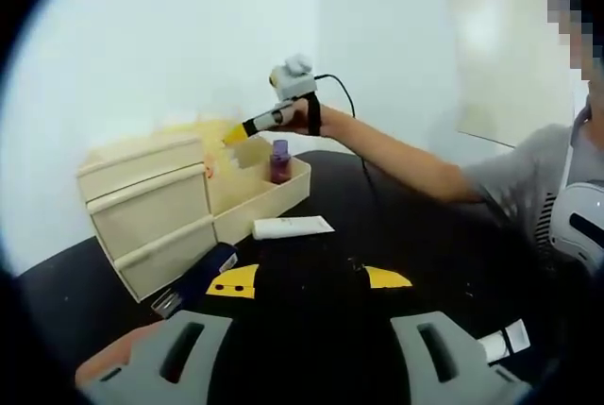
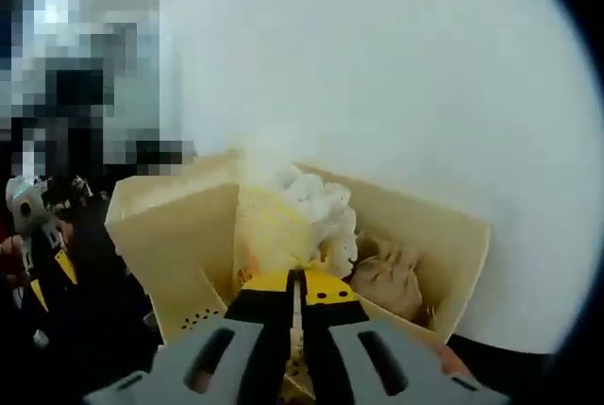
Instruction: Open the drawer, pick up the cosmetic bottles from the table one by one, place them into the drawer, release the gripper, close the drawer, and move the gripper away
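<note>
The cream drawer cabinet stands at the left on the black table, with one drawer pulled out to the right. A purple bottle stands upright in that drawer. A white tube lies on the table in front of the drawer. A dark blue bottle lies by the cabinet's foot, just left of my left gripper, which is open and empty. A person's hand holds my right gripper above the cabinet's top. In the right gripper view its yellow-tipped jaws are shut with nothing seen between them.
A second white tube lies at the near right of the table. The cabinet's open top compartment holds white fluffy material and a beige item. A white wall stands behind. The left gripper appears at far left.
</note>
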The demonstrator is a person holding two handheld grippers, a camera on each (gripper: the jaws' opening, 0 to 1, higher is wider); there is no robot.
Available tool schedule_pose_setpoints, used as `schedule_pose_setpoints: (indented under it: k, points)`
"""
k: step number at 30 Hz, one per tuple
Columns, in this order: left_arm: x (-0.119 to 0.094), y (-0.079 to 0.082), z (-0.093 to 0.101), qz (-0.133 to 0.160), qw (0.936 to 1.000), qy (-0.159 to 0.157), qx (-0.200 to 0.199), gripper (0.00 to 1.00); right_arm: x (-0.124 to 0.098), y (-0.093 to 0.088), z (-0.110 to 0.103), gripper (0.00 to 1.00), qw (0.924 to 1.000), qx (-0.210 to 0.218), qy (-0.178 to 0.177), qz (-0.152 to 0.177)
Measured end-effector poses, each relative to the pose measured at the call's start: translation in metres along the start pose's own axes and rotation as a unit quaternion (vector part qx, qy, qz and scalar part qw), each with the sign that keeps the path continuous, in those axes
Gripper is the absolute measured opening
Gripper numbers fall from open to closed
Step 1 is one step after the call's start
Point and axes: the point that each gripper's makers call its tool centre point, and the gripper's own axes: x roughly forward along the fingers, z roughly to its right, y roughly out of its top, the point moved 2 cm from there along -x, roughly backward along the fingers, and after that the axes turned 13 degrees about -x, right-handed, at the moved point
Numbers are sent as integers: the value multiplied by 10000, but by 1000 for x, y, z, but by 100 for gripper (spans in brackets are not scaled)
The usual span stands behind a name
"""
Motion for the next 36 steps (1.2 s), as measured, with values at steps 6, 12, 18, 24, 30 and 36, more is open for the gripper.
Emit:
schedule_pose_setpoints:
  k: [6, 12, 18, 24, 30, 36]
  points:
    - [-7, 2, 4, 78, 10000, 59, -6, 36, -3, 1, -1, 4, 10000, -39, 51, 40]
    - [-32, 19, 4, 485, 9984, 224, -180, 37, -25, 22, -12, 7, 9982, -473, -84, 351]
    - [-73, 40, -1, 925, 9936, 602, -237, 36, -49, 57, -27, 12, 9956, -742, -73, 576]
    - [-103, 41, 5, 1122, 9892, 924, -210, 36, -74, 77, -50, 15, 9931, -945, -65, 695]
    - [-119, 37, 20, 1249, 9866, 1024, -246, 37, -103, 87, -70, 17, 9906, -1174, -143, 687]
    - [-127, 38, 39, 1273, 9862, 1045, -163, 37, -135, 93, -86, 17, 9892, -1266, -192, 712]
